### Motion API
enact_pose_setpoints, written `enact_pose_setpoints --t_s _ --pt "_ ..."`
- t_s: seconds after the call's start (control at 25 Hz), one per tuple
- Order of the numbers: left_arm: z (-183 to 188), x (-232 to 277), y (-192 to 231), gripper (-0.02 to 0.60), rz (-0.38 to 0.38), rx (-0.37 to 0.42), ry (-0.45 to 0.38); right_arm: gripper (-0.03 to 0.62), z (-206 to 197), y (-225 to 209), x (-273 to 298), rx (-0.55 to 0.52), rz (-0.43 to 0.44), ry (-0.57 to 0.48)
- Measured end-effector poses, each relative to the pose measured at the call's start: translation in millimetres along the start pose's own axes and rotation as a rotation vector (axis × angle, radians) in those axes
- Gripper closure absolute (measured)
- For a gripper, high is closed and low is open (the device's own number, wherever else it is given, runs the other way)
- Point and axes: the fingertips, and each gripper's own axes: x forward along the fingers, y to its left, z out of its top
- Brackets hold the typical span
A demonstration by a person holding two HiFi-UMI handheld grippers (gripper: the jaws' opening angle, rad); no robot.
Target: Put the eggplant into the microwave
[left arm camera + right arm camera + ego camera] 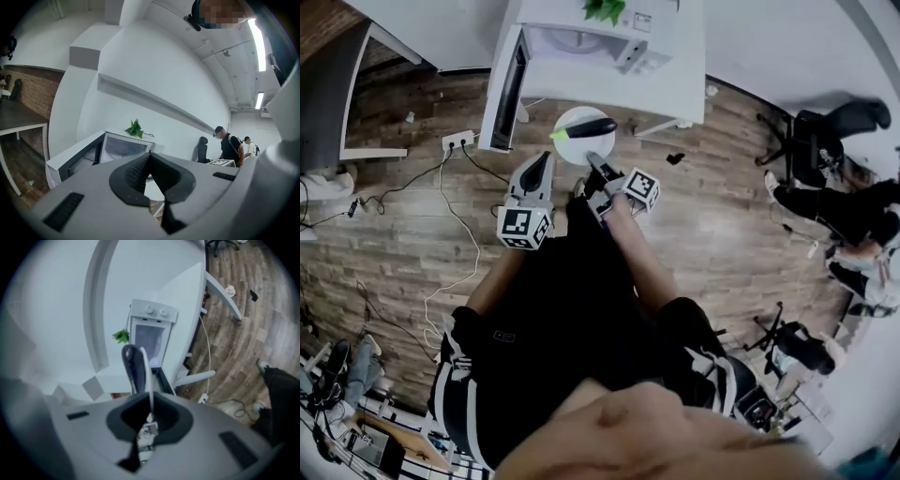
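A dark eggplant (pixel 592 127) with a green stem lies on a small white plate (pixel 572 116). My right gripper (pixel 593 157) is shut on the plate's near rim and holds it up in front of the microwave (pixel 581 42). In the right gripper view the plate (pixel 146 373) shows edge-on between the jaws, with the eggplant (pixel 133 365) along it and the microwave (pixel 150 338) beyond. The microwave door (pixel 508 89) hangs open to the left. My left gripper (pixel 542 159) hovers just left of the plate, jaws together and holding nothing; its view shows the open microwave (pixel 117 147) ahead.
The microwave stands on a white table (pixel 675 84) with a small green plant (pixel 605 9) on top. A power strip (pixel 457 141) and cables lie on the wooden floor at the left. An office chair (pixel 825 127) and a seated person (pixel 862 206) are at the right.
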Motion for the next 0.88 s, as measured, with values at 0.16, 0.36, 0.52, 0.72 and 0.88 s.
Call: enact_pose_setpoints --t_s 0.16,0.36,0.52,0.72,0.88 --pt "6.0 20.3 -4.6 0.551 0.058 -0.009 -0.016 0.556 24.8 3.8 13.8 -0.018 0.0 0.054" --pt "14.0 40.6 -11.4 0.551 0.114 -0.011 -0.043 0.557 48.5 6.3 30.6 -0.03 -0.005 0.118" --pt "21.4 47.1 -13.5 0.551 0.145 -0.013 -0.052 0.556 61.9 9.8 43.5 -0.037 -0.01 0.142" --pt "28.5 53.5 -9.6 0.552 0.156 -0.001 -0.061 0.557 71.2 11.9 61.0 -0.03 -0.008 0.144" --pt "35.7 63.4 2.5 0.552 0.163 -0.004 -0.072 0.557 81.5 13.4 79.8 -0.028 -0.012 0.131"
